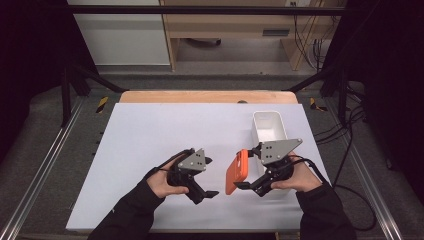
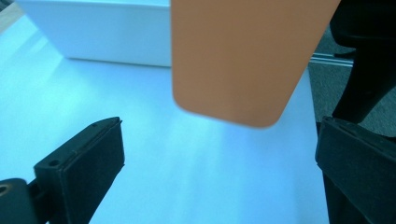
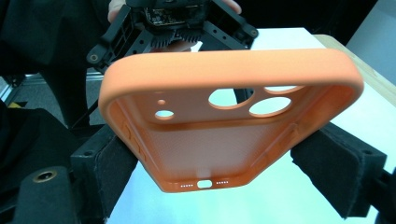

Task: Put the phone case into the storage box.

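An orange phone case point(image 1: 236, 172) hangs upright just above the white table sheet point(image 1: 165, 135), held by its two long sides in my right gripper point(image 1: 244, 169). In the right gripper view the black pads point(image 3: 116, 161) press on both sides of the case point(image 3: 224, 140), near its port end; the hollow inside with the camera holes faces this camera. My left gripper point(image 1: 210, 177) stands open a short way to the left of the case, apart from it. The left gripper view has its jaws wide apart point(image 2: 219, 140) with nothing between them, and the case's smooth back point(image 2: 243, 60) ahead.
A white rectangular bin point(image 1: 257, 135) stands on the sheet right behind the right gripper, also seen in the left gripper view point(image 2: 107, 37). The wooden table edge point(image 1: 200, 96) runs along the back. Metal rails and cables flank the table on both sides.
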`<state>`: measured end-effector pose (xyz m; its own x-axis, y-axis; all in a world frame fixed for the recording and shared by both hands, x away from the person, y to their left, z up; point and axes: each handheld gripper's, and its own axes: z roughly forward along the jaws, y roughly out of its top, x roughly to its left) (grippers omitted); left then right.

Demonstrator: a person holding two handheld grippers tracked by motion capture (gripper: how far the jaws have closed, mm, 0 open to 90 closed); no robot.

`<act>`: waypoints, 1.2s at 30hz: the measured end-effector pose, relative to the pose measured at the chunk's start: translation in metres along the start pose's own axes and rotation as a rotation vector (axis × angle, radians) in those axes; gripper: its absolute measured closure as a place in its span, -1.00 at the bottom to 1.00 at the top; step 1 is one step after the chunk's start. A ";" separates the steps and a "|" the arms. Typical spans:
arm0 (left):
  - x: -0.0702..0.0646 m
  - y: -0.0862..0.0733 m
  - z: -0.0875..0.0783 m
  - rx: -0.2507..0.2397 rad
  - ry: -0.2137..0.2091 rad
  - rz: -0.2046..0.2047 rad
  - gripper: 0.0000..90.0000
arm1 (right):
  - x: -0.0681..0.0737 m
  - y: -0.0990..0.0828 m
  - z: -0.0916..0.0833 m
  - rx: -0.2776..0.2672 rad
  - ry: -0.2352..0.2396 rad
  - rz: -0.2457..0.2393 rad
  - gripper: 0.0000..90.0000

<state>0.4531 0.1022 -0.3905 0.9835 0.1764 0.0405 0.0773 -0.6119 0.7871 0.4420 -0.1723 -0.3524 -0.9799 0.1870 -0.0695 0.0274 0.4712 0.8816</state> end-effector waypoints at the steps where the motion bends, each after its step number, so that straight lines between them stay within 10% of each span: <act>1: 0.001 -0.002 -0.002 -0.003 0.009 -0.010 -0.98 | -0.001 0.000 -0.002 -0.002 -0.007 0.004 -0.65; 12: 0.014 -0.032 -0.027 -0.089 0.123 -0.148 -0.98 | -0.004 0.004 -0.016 -0.012 -0.067 0.029 -0.65; 36: 0.023 -0.106 -0.079 -0.170 0.343 -0.316 -0.98 | -0.021 0.008 -0.039 -0.021 -0.259 0.133 -0.65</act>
<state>0.4541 0.2323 -0.4242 0.8034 0.5942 -0.0386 0.3073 -0.3582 0.8816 0.4550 -0.2064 -0.3257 -0.8846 0.4614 -0.0672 0.1457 0.4104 0.9002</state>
